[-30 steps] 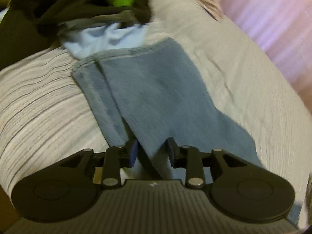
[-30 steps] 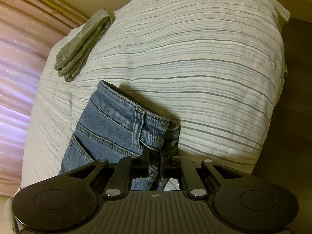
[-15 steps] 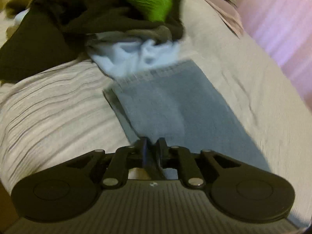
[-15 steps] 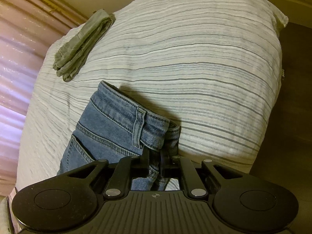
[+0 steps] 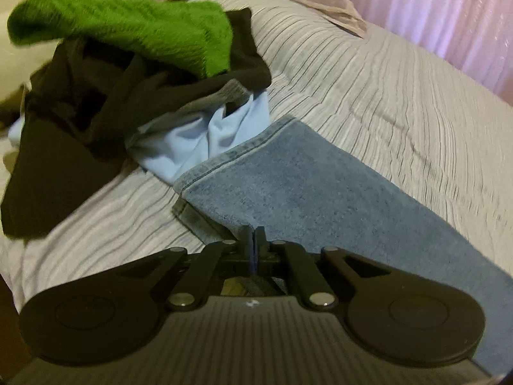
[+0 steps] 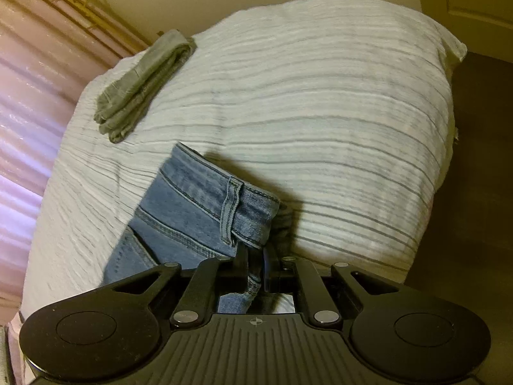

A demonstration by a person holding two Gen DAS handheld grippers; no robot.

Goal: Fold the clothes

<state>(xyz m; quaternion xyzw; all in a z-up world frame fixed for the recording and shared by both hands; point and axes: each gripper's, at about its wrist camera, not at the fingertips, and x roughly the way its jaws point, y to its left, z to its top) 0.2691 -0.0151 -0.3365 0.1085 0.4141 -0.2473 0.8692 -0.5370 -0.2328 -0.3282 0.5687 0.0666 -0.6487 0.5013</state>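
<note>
A pair of blue jeans lies on the striped bed. In the left wrist view its leg (image 5: pixel 307 189) runs away from me to the hem by a clothes pile. My left gripper (image 5: pixel 254 235) is shut on the near edge of that leg. The right wrist view shows the waistband (image 6: pixel 205 205) with a belt loop and a back pocket. My right gripper (image 6: pixel 255 255) is shut on the waistband's corner, with denim pinched between the jaws.
A heap of unfolded clothes sits past the hem: a green fuzzy top (image 5: pixel 134 29), black garments (image 5: pixel 64 134) and a light blue one (image 5: pixel 205 138). A folded grey garment (image 6: pixel 144 83) lies at the bed's far left. Pink curtains (image 5: pixel 449 16) flank the bed (image 6: pixel 320 112); dark floor (image 6: pixel 474 192) lies right.
My left gripper closed from open onto the jeans leg and rolled. The clothes pile now sits more in its view. The right gripper kept its hold and place.
</note>
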